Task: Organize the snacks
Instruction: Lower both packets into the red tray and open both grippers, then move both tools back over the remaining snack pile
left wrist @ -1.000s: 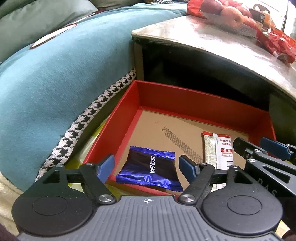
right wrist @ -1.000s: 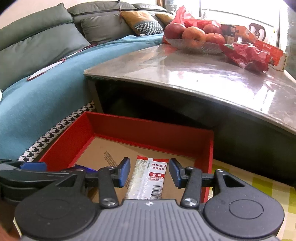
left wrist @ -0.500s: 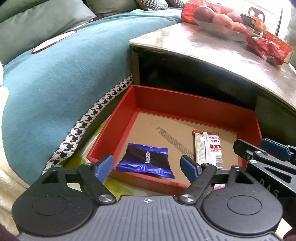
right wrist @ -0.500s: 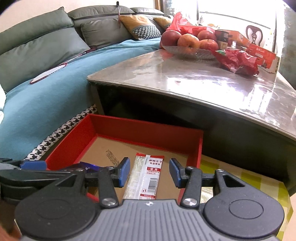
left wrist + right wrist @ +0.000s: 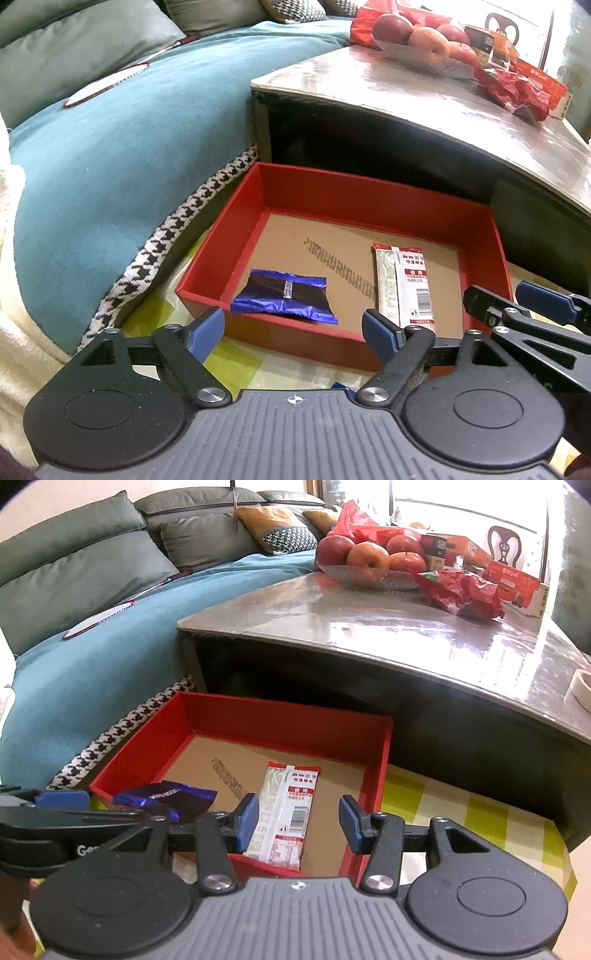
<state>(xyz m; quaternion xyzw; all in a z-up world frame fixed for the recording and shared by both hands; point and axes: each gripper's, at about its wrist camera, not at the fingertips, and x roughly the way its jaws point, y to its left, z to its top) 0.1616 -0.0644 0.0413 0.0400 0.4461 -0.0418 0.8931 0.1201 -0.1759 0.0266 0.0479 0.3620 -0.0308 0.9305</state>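
Left wrist view is showing the left gripper (image 5: 293,326) hovering above the near wall of the red box (image 5: 369,201), its jaws opening with nothing between them. Lying flat on the box's cardboard floor are a blue wafer packet (image 5: 284,295) and, apart to its right, a white-and-red snack stick (image 5: 404,286). Right gripper (image 5: 298,823) is hanging over that stick, blue pads spread and gripping nothing.

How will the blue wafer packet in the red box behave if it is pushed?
The blue wafer packet looks glossy, so it would probably slide easily over the cardboard floor of the red box. It lies flat, so rolling seems unlikely. Its crinkled foil will likely dent.
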